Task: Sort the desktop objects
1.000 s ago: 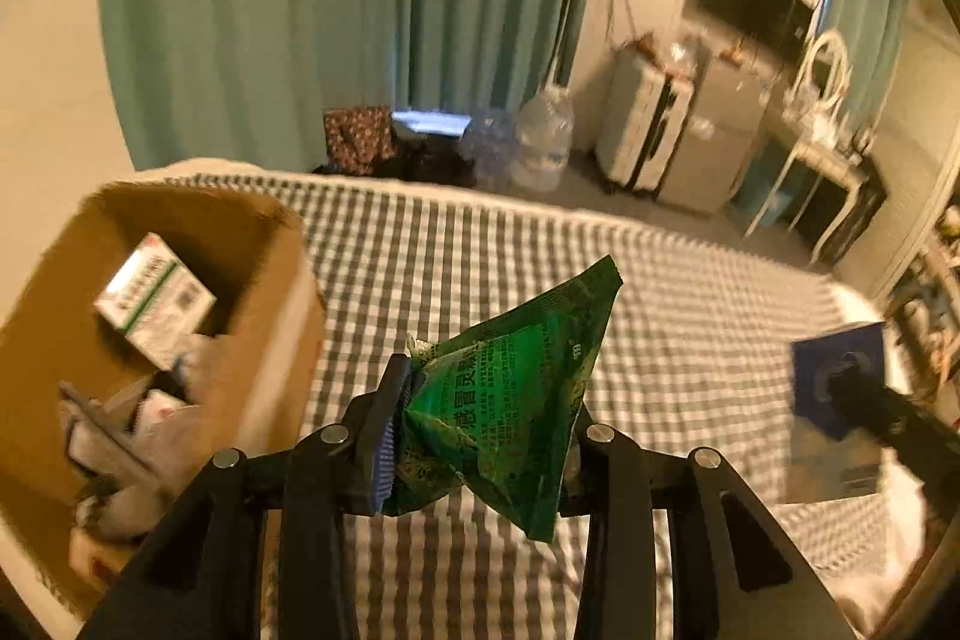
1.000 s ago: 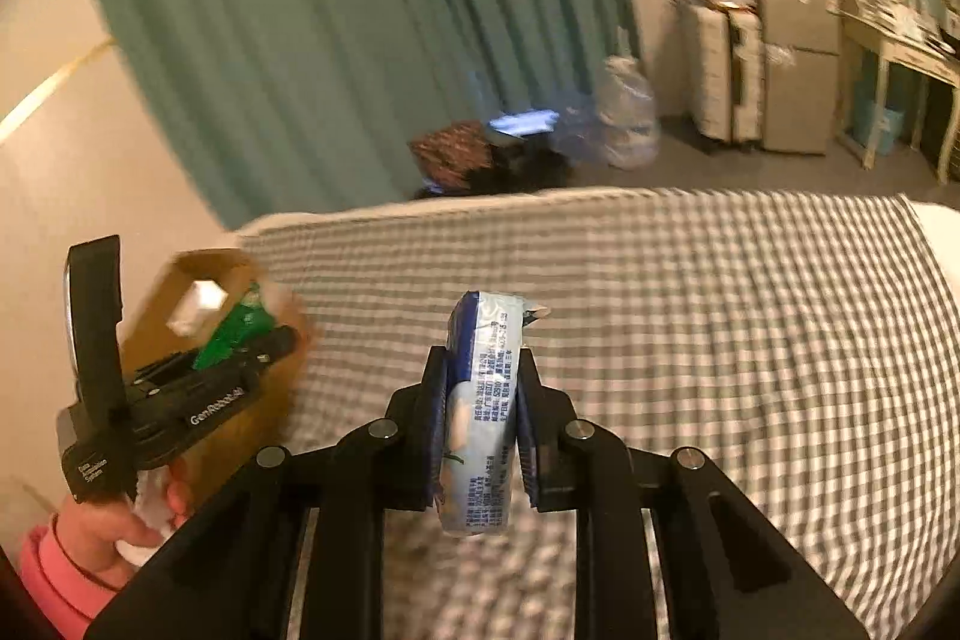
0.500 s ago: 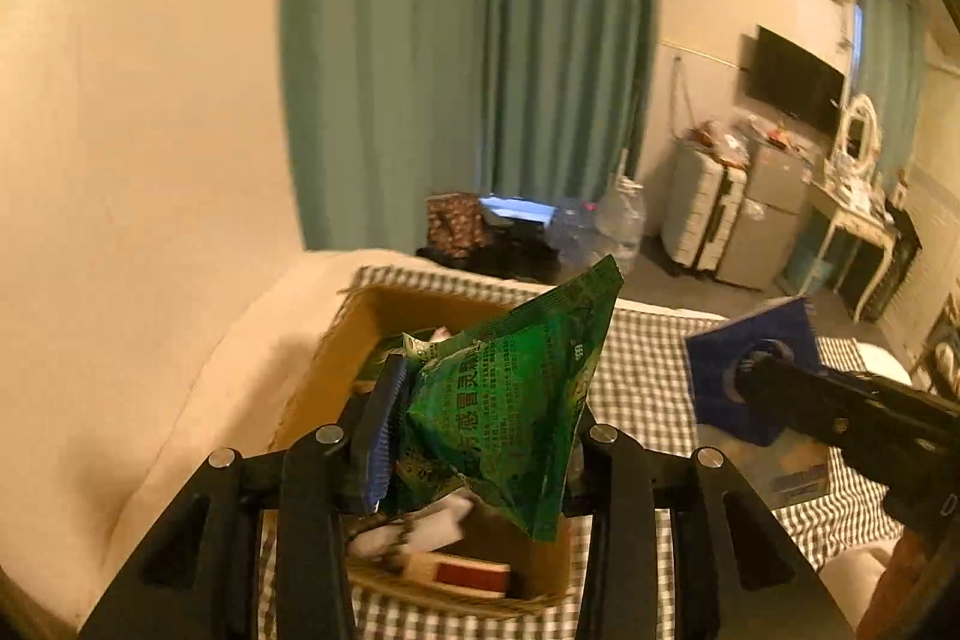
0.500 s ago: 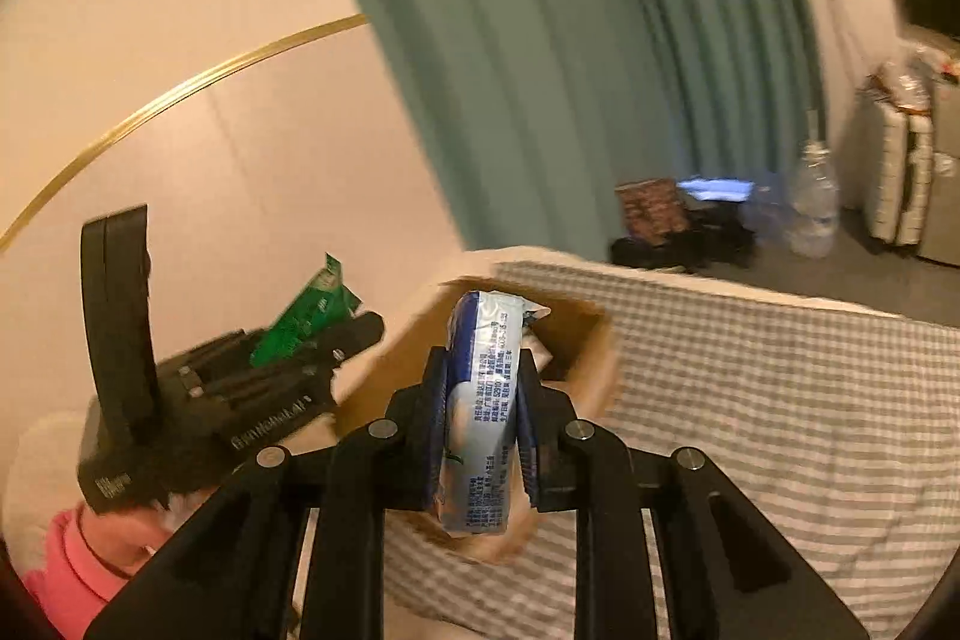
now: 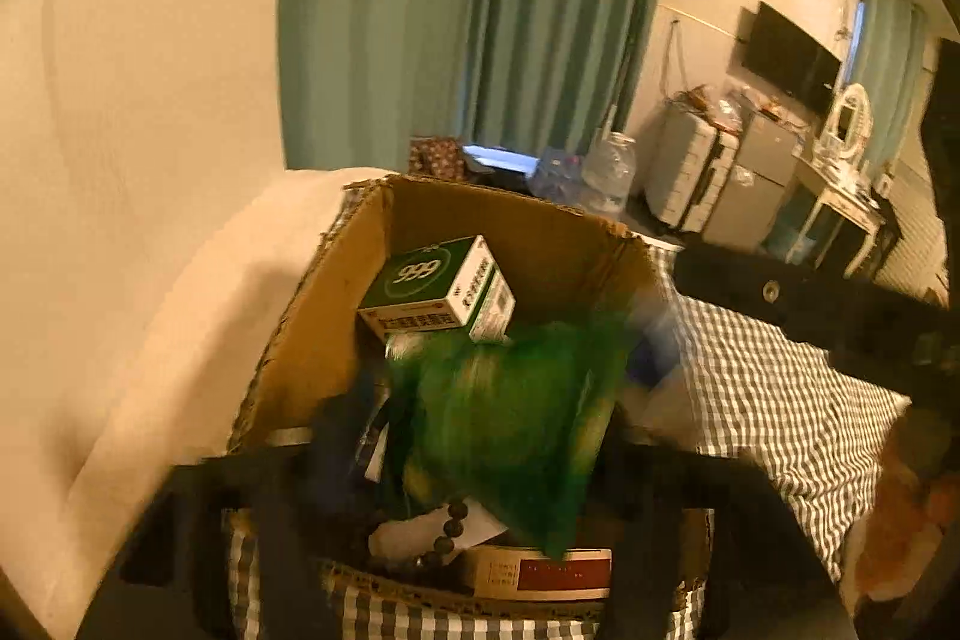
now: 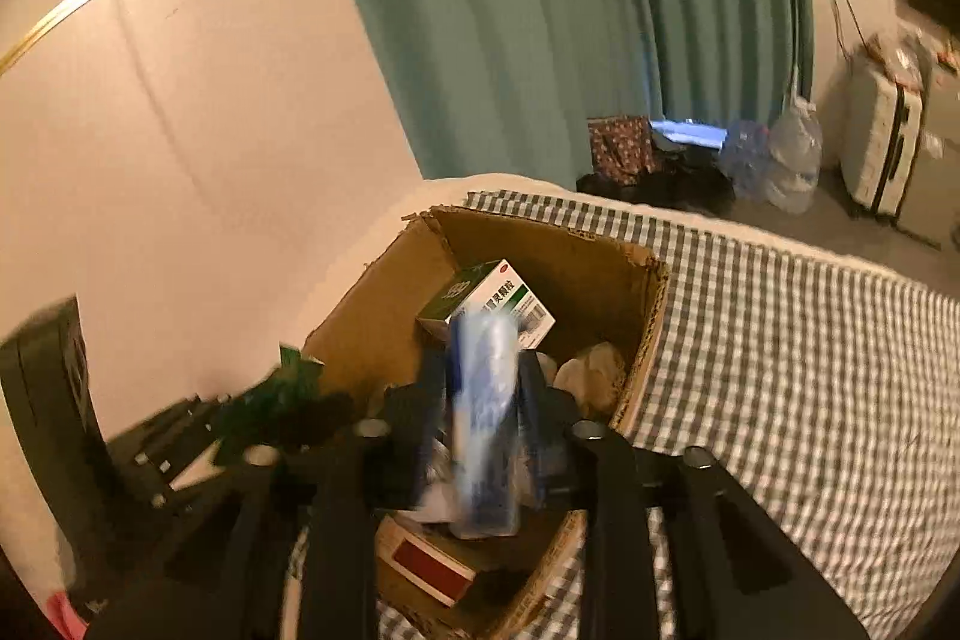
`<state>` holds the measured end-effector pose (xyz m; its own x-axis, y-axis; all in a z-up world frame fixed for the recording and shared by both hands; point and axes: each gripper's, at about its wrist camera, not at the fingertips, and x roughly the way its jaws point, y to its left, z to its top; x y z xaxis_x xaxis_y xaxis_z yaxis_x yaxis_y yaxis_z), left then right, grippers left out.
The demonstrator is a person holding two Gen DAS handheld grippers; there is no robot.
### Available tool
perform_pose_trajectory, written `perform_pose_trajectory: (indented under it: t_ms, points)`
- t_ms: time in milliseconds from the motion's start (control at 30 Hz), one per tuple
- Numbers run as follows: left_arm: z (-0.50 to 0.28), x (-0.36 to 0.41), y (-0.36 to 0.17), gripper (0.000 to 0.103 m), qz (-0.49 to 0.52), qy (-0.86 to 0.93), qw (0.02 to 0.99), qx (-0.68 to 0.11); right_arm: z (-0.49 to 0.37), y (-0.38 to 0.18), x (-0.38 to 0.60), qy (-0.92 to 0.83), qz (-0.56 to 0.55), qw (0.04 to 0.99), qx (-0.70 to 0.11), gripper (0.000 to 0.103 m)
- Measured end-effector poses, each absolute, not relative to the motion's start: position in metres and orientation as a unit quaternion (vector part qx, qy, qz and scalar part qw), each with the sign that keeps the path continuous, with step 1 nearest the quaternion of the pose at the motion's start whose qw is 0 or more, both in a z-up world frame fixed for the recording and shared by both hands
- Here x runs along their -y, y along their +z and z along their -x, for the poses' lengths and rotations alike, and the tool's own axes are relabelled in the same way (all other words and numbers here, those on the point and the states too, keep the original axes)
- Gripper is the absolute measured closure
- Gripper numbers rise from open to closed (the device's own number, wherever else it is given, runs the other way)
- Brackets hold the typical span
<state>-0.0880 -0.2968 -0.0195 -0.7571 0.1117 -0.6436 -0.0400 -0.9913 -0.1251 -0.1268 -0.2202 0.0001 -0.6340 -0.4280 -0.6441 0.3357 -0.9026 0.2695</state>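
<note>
An open cardboard box [image 5: 336, 316] sits on a checked cloth [image 5: 774, 388]; it also shows in the right wrist view [image 6: 648, 304]. My left gripper [image 5: 474, 436] is shut on a green foil packet [image 5: 510, 424] just above the box opening, blurred by motion. My right gripper [image 6: 480, 424] is shut on a blue and white carton [image 6: 483, 418], blurred, over the same box. The left gripper with the green packet [image 6: 270, 400] shows at the left of the right wrist view. A green and white "999" medicine box [image 5: 438, 286] lies inside.
The box also holds a red and white flat box [image 5: 540, 571], a bead bracelet [image 5: 447, 529] and crumpled paper [image 6: 591, 370]. A cream wall [image 5: 150, 100] and teal curtain [image 5: 468, 10] stand behind. Bottles, suitcases and furniture lie beyond the cloth.
Both grippers have swung left from over the checked cloth and lowered toward the box opening, each still holding its item. The view has tilted down into the box.
</note>
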Motion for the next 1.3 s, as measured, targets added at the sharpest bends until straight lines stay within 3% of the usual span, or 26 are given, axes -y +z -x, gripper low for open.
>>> perform_pose_trajectory:
  t_ms: [33,67,300,433,533,700,1300]
  points:
    - [0.087,0.296,-0.020,0.000,0.340,0.939,0.038,0.047,0.126,0.000,0.219,-0.908,-0.366,0.193,0.066,0.015]
    - [0.084,0.299,-0.020,0.000,0.332,0.942,0.034,0.040,0.122,0.001,0.217,-0.916,-0.356,0.173,0.067,0.012]
    - [0.070,0.293,-0.017,0.000,0.320,0.947,0.032,0.000,0.080,0.008,0.173,-0.944,-0.311,0.071,0.091,0.011]
    - [0.067,0.276,-0.014,0.000,0.310,0.950,0.037,0.023,0.046,-0.005,0.132,-0.948,-0.303,0.035,0.090,0.000]
    - [0.066,0.254,-0.021,0.000,0.320,0.946,0.059,0.005,0.034,-0.015,0.110,-0.948,-0.303,0.008,0.096,0.000]
    - [0.063,0.232,-0.025,0.000,0.311,0.948,0.060,-0.031,0.033,-0.017,0.096,-0.941,-0.322,0.011,0.107,0.000]
    - [0.073,0.250,-0.026,0.000,0.329,0.943,0.042,0.010,0.042,-0.031,0.102,-0.937,-0.342,-0.014,0.067,0.000]
